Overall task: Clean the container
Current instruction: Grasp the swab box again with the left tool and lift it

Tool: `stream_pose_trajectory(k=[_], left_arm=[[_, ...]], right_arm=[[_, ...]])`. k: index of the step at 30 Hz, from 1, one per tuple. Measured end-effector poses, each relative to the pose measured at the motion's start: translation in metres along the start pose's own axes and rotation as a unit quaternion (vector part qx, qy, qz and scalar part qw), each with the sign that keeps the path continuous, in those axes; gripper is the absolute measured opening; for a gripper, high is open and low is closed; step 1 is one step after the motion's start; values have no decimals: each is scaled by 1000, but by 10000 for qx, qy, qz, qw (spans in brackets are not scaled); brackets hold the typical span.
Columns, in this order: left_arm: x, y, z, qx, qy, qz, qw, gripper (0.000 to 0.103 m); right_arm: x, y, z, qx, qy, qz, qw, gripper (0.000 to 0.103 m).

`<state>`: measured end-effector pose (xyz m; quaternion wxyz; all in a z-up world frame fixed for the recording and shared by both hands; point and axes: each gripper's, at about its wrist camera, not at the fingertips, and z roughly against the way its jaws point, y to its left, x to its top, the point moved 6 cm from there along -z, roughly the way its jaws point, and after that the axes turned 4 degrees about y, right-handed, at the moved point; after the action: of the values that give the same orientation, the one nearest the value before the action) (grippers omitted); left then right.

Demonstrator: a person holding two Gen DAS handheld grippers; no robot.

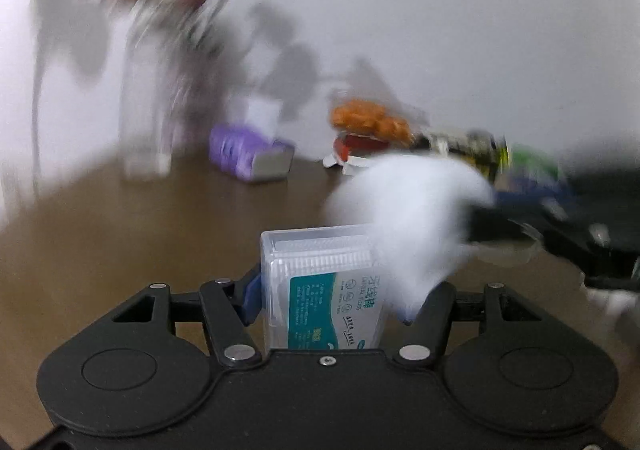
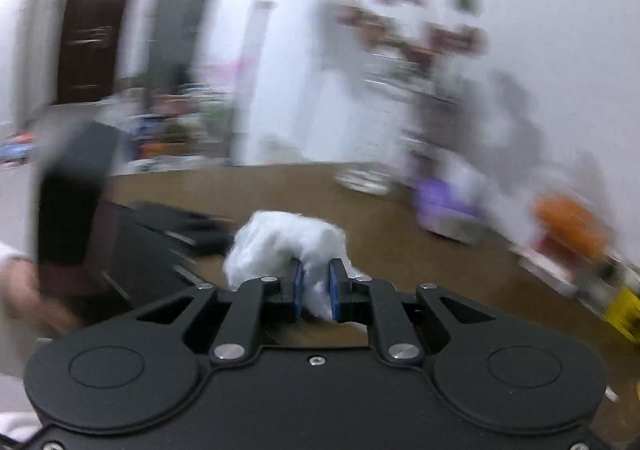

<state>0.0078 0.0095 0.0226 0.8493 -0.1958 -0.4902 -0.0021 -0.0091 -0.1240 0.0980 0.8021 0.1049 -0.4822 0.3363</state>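
A clear plastic container (image 1: 320,290) with a teal label stands upright between the blue pads of my left gripper (image 1: 328,302), which is shut on its sides. A white crumpled tissue wad (image 2: 288,246) is pinched in my right gripper (image 2: 315,286), whose pads press into it. In the left wrist view the tissue wad (image 1: 416,218) is blurred and lies against the container's upper right corner, with the right gripper (image 1: 520,226) coming in from the right. The left gripper's black body (image 2: 72,210) and a hand (image 2: 24,290) show at the left of the right wrist view.
The brown wooden table (image 1: 120,242) runs to a white wall. At the back stand a purple tissue pack (image 1: 248,154), an orange snack bag (image 1: 368,118), a glass vase with dark flowers (image 1: 160,90) and yellow-green packages (image 1: 520,158). A dark door (image 2: 92,30) is far left.
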Motion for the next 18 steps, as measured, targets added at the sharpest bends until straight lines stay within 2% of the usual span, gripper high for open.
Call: stream_pose_trajectory(k=[2, 4, 7, 9, 11, 13, 14, 15, 18], left_arm=[[9, 22, -7, -210, 226, 988, 9946, 60], [11, 31, -18, -286, 456, 1554, 9864, 60], [4, 27, -36, -270, 863, 1948, 9767, 60], [2, 24, -46, -139, 1018, 1937, 9757, 60], [-3, 21, -49, 42, 1005, 1712, 9801, 61], [-8, 21, -47, 177, 866, 1526, 9843, 71], [-10, 21, -45, 237, 756, 1405, 9869, 86], [-10, 20, -42, 229, 662, 1317, 9888, 94], [-14, 14, -32, 27, 556, 1149, 9918, 94]], right_arm=[[-12, -22, 5, -253, 6, -578, 9980, 11], [-27, -32, 9, -444, 65, -911, 9948, 11], [-41, 18, -8, 242, 238, -702, 9970, 10], [-44, 43, -26, 295, 315, -521, 9977, 8], [-46, 42, -42, 94, 320, -736, 9967, 8], [-51, 28, -54, -106, 452, -1040, 9935, 11], [-53, 21, -55, -133, 493, -1116, 9924, 11], [-55, 15, -56, -155, 531, -1192, 9913, 11], [-55, 13, -52, 69, 455, -1335, 9900, 13]])
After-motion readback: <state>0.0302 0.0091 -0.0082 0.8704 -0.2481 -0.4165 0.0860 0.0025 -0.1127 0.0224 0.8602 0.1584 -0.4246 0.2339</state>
